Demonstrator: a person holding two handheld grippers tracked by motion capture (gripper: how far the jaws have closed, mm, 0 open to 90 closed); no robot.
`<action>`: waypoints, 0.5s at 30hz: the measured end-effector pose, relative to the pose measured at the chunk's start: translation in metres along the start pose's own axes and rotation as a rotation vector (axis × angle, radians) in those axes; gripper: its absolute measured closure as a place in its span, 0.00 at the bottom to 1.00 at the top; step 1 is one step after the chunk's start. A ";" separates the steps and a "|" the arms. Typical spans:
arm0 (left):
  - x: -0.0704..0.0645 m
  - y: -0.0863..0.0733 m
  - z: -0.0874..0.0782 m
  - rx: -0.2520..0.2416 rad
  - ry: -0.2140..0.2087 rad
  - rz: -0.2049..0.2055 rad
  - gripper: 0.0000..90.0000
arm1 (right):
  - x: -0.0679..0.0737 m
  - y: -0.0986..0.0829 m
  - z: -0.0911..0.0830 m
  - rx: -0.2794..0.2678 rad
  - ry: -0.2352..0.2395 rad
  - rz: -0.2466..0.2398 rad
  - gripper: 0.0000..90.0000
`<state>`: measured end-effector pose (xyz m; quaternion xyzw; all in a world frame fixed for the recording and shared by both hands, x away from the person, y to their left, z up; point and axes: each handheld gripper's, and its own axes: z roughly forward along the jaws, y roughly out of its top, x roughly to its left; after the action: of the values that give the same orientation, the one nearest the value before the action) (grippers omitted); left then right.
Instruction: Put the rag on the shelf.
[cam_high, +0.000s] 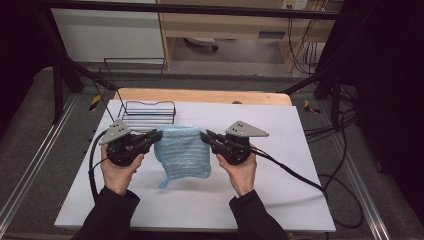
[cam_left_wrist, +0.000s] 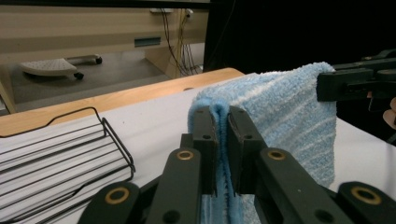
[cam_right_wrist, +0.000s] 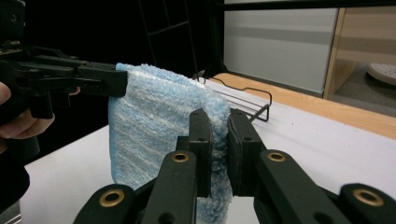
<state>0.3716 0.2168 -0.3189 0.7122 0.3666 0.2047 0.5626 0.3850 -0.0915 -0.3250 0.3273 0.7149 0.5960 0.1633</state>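
A light blue striped towel (cam_high: 182, 152) hangs folded between the two grippers above the white table (cam_high: 280, 195), its lower corner near the surface. My left gripper (cam_high: 159, 134) is shut on the towel's left top corner (cam_left_wrist: 223, 140). My right gripper (cam_high: 203, 135) is shut on the right top corner (cam_right_wrist: 219, 140). In the left gripper view the towel (cam_left_wrist: 289, 116) stretches away to the other gripper's jaws at the right. In the right gripper view the towel (cam_right_wrist: 149, 126) runs to the other gripper at the left.
A black wire rack (cam_high: 148, 114) stands on the table just behind the left gripper, also seen close at the left (cam_left_wrist: 60, 158). Black cables (cam_high: 300, 177) trail from both grippers. The table's wooden far edge (cam_high: 200, 95) lies behind.
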 end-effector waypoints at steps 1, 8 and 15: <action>0.001 0.001 -0.002 -0.007 0.003 -0.002 0.92 | 0.000 0.000 0.000 0.000 0.000 0.000 0.91; 0.007 0.008 -0.012 -0.048 0.028 0.005 0.92 | 0.007 0.011 0.009 -0.041 0.004 -0.018 0.92; 0.017 0.018 -0.025 -0.101 0.052 0.004 0.92 | 0.016 0.026 0.021 -0.087 0.010 -0.037 0.92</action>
<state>0.3704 0.2438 -0.2970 0.6781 0.3689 0.2423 0.5877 0.3933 -0.0632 -0.3025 0.3036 0.6950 0.6250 0.1850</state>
